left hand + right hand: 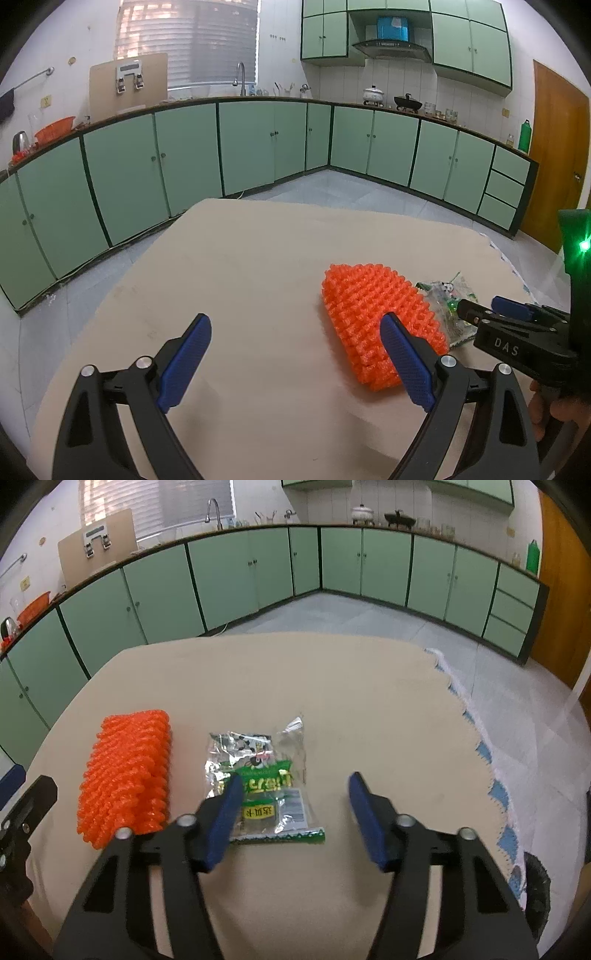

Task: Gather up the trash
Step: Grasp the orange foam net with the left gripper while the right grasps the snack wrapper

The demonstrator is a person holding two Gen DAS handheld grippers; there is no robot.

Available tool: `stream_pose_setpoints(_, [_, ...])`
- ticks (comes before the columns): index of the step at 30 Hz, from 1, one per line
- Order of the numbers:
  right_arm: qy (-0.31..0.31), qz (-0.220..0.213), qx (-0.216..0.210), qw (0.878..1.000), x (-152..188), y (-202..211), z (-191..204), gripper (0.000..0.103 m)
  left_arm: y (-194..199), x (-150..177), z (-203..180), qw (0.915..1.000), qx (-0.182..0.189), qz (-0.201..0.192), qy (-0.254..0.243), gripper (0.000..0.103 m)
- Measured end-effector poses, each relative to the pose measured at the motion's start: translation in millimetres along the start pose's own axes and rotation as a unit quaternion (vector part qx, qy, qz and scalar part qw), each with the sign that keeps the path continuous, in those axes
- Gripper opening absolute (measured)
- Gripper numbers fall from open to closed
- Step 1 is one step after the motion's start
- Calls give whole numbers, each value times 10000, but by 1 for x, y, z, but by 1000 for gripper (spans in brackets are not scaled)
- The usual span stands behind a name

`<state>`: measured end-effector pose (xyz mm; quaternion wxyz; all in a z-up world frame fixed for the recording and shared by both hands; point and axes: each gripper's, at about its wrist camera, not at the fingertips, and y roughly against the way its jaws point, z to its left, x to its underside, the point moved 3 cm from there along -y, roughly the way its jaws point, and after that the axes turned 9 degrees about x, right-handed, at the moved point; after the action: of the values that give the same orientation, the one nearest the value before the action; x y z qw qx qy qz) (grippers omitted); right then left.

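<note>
Trash lies on the beige surface [332,686] in front of me: a crinkled snack wrapper [264,782], clear with green print and yellow labels, flat near the middle, and just beside it on its left an orange foam net sleeve [127,771]. In the right wrist view a small gap of bare surface shows between the two. My right gripper [295,786] hangs low over the wrapper with its blue fingers [365,819] apart; the left finger covers the wrapper's left edge and the right finger stands over bare surface, past the wrapper's right edge. I cannot tell if the pads touch the wrapper, but they do not pinch it. My left gripper [295,328] is spread wide and holds nothing; its right finger stands in front of the orange sleeve [373,317], and its left finger is over bare surface. From the left wrist view I see the right gripper [476,312] come in at the right border, tips over the wrapper [445,295], with part of a hand [554,402] on its handle. Behind the surface are green cabinets [258,147] and a grey tiled floor [351,616].
</note>
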<state>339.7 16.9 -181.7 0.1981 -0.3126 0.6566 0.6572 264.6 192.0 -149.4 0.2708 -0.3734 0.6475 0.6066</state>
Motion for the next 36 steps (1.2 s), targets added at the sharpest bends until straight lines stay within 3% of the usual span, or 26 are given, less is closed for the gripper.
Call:
stream_pose_setpoints(1, [-1,17,-7,10000,0,0,0,46,-1,0,0,10000,-1,10,-7,91])
stream_pose_setpoints(6, [152,73,-1,9999,0,-1,7,14,-4,0,-3,10000,32,47,2,91])
stream_pose_setpoints(15, [-182,-216,-23,9996,1,15,-5,4,-9,2,-17,9997,183,126,-27,91])
stream_pose_setpoints(25, [-409,-368,72,9985,5,30,-36,3,-25,3,-41,9983,442,369,-78,90])
stream_pose_setpoints(32, [-372,-422,68,9984,5,30,-45,3,-41,3,-46,9955,639,706,11,52])
stream_pose_setpoints(34, [-356,-439,61,9984,5,31,-45,3,-43,3,-47,9953,633,728,14,46])
stream_pose_setpoints(36, [-341,-451,55,9984,6,32,-46,3,-42,3,-47,9957,592,712,21,23])
